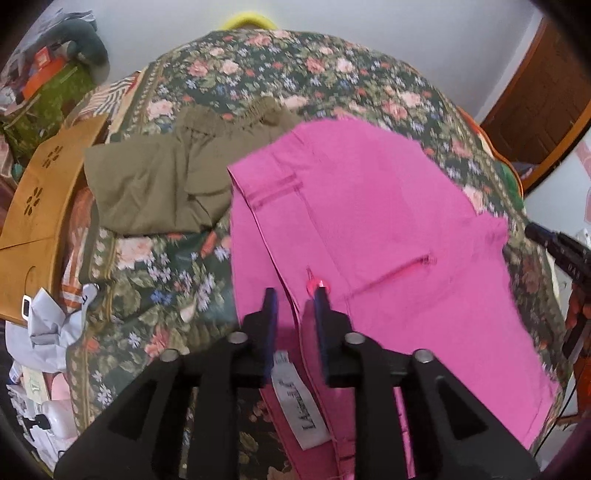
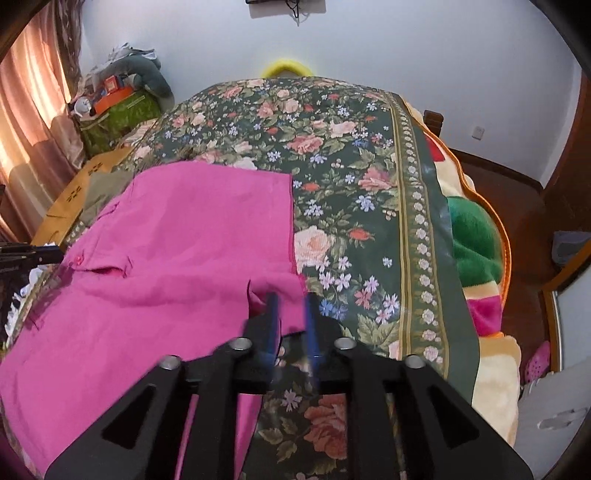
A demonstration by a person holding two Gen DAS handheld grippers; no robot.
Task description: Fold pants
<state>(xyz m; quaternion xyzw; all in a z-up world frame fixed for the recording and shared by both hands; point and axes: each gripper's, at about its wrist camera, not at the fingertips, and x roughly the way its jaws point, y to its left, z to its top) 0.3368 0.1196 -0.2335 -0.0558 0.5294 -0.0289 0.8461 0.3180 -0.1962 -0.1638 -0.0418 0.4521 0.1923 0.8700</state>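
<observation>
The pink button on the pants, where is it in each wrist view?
Left wrist view: the pink button sits low centre, just above the left hand-held gripper.
Right wrist view: the button is far left, mid-height, on the pink pants.
Shared landmark: the yellow object behind the bed's far end.
</observation>
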